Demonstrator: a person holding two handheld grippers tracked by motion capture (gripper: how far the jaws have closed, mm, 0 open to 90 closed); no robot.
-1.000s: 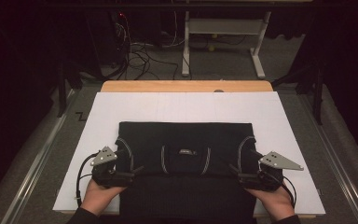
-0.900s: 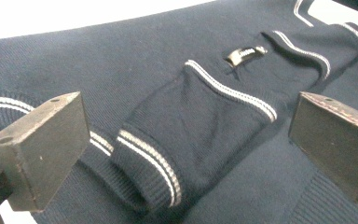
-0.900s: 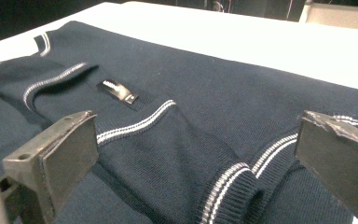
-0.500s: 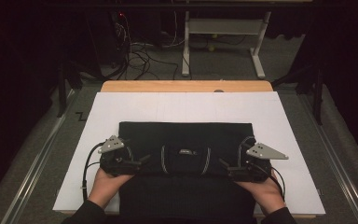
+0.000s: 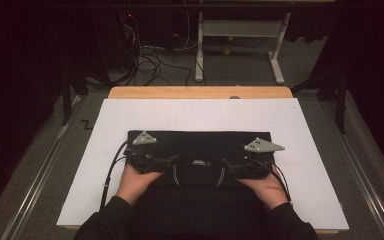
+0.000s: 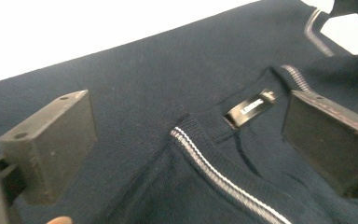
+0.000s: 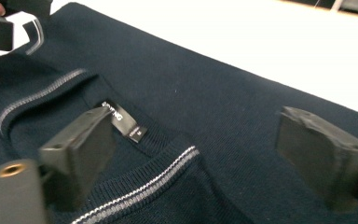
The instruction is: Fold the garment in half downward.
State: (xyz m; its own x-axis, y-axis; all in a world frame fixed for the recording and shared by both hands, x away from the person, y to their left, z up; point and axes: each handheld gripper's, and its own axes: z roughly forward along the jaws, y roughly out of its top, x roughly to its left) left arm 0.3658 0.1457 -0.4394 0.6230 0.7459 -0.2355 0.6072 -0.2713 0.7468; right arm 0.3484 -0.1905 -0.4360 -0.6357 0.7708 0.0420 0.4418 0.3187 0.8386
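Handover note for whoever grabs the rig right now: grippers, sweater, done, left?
Left gripper: open, over the collar's left side, nothing between the jaws.
Right gripper: jaws have just been closing but stand apart, nothing gripped, over the collar's right side.
Navy sweater: on the white sheet, collar and neck label facing up, near edge toward the person.
Done: lower part looks folded under.
Left: probably grip at the collar and finish folding.

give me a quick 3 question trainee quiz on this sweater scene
1. True or false: the left gripper has its jaws clamped on the collar.
2. What lies just inside the neckline of the navy sweater?
3. The sweater lies on: A) a white sheet B) a bare wooden top C) the floor

Key
1. False: the jaws stand apart above the knit.
2. A small black label.
3. A, the white sheet.
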